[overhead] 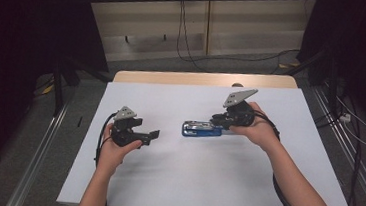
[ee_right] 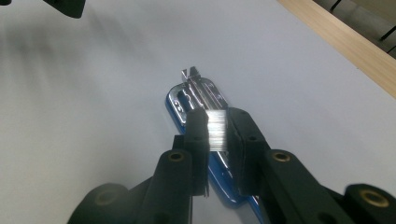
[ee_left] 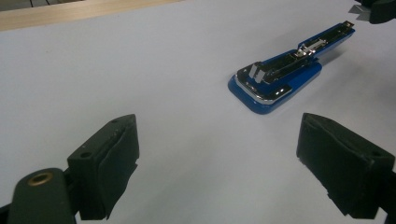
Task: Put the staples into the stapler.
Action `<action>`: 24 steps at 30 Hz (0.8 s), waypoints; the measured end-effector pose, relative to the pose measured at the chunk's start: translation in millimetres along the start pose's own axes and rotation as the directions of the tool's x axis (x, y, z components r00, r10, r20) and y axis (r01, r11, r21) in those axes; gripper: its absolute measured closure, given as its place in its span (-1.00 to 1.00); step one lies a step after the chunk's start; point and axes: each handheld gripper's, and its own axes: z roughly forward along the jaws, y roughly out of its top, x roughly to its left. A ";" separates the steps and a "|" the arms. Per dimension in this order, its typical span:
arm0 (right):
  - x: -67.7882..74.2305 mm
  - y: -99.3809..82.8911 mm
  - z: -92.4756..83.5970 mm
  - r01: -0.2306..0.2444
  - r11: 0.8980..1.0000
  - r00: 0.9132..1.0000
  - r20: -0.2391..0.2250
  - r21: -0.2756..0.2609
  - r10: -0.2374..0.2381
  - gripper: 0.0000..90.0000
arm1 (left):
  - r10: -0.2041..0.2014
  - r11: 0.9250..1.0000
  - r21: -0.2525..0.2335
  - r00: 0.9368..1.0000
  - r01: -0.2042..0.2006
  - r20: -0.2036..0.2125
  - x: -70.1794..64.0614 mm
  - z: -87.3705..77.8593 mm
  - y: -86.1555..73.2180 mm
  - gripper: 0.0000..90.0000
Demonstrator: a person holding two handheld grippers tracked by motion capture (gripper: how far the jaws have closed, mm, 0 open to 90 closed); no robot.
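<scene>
Right gripper view looks down on a short strip of staples [ee_right: 217, 130], silvery, finely ribbed and blurred with glare, pinched between the two black pads of the right gripper [ee_right: 217, 140]; the jaws are drawn close together on it. Directly beneath lies the stapler [ee_right: 194, 100], opened flat on the table [ee_right: 93, 116], its glossy blue plastic body long and narrow with a rounded end, and a bright chrome magazine channel running along its top.

In the left gripper view the same stapler [ee_left: 275, 81] stretches away slantwise, blue base under a polished metal rail, with its thin far arm reaching toward the other gripper at the frame's corner.

The left gripper [ee_left: 219, 163] has its matte black, blocky jaws standing wide apart with nothing between them, well short of the stapler.

The high view shows the left gripper [overhead: 154, 135] resting near the table's left side and the right gripper [overhead: 215, 120] over the stapler's [overhead: 196, 130] right end. The tabletop is smooth, pale and matte, edged by a light wooden strip [overhead: 173, 77] at the far side. Nothing lies between the left gripper and the stapler.
</scene>
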 end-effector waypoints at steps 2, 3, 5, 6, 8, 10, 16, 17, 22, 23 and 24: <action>-2.0 -0.2 2.1 0.008 1.000 1.000 -0.004 0.004 -0.008 0.76 | -0.003 1.000 0.002 1.000 0.003 0.003 -0.2 1.2 -0.2 -0.71; -3.1 -0.6 2.9 0.013 1.000 1.000 -0.006 0.001 -0.013 0.76 | -0.006 1.000 0.004 1.000 0.006 0.003 0.0 1.4 -0.5 -0.71; -5.7 -1.2 3.8 0.017 1.000 1.000 0.000 -0.004 -0.017 0.76 | -0.008 1.000 0.005 1.000 0.008 0.000 1.0 1.2 -0.7 -0.71; -6.9 -1.7 4.2 0.015 1.000 1.000 -0.014 -0.003 -0.015 0.76 | -0.005 1.000 0.004 1.000 0.005 -0.003 1.7 1.0 -0.6 -0.71; -9.2 -2.5 5.2 0.021 1.000 1.000 -0.022 -0.008 -0.021 0.76 | -0.012 1.000 0.005 1.000 0.012 -0.002 1.5 1.2 -0.8 -0.71; -10.9 -2.8 6.3 0.031 1.000 0.999 -0.030 -0.001 -0.031 0.76 | -0.013 1.000 0.006 1.000 0.013 -0.001 1.0 1.2 -0.8 -0.71; -16.1 -0.9 11.4 0.037 0.999 0.998 -0.054 -0.003 -0.037 0.76 | -0.009 1.000 0.009 1.000 0.009 0.003 0.4 0.9 -0.6 -0.71; -16.7 0.0 12.3 0.039 0.999 0.998 -0.055 0.000 -0.039 0.76 | -0.009 1.000 0.010 1.000 0.009 0.002 0.4 1.0 -0.7 -0.71; -20.0 4.7 18.6 0.064 0.998 0.995 -0.075 0.016 -0.062 0.76 | -0.010 1.000 0.006 1.000 0.010 0.002 1.6 0.7 -0.9 -0.71; -20.8 5.6 19.9 0.075 0.997 0.994 -0.078 0.016 -0.073 0.76 | -0.005 1.000 0.005 1.000 0.005 -0.002 2.2 0.4 -0.8 -0.71; -20.7 6.6 21.1 0.075 0.997 0.994 -0.087 0.016 -0.073 0.76 | -0.016 1.000 0.002 1.000 0.016 0.004 1.8 0.4 -1.1 -0.71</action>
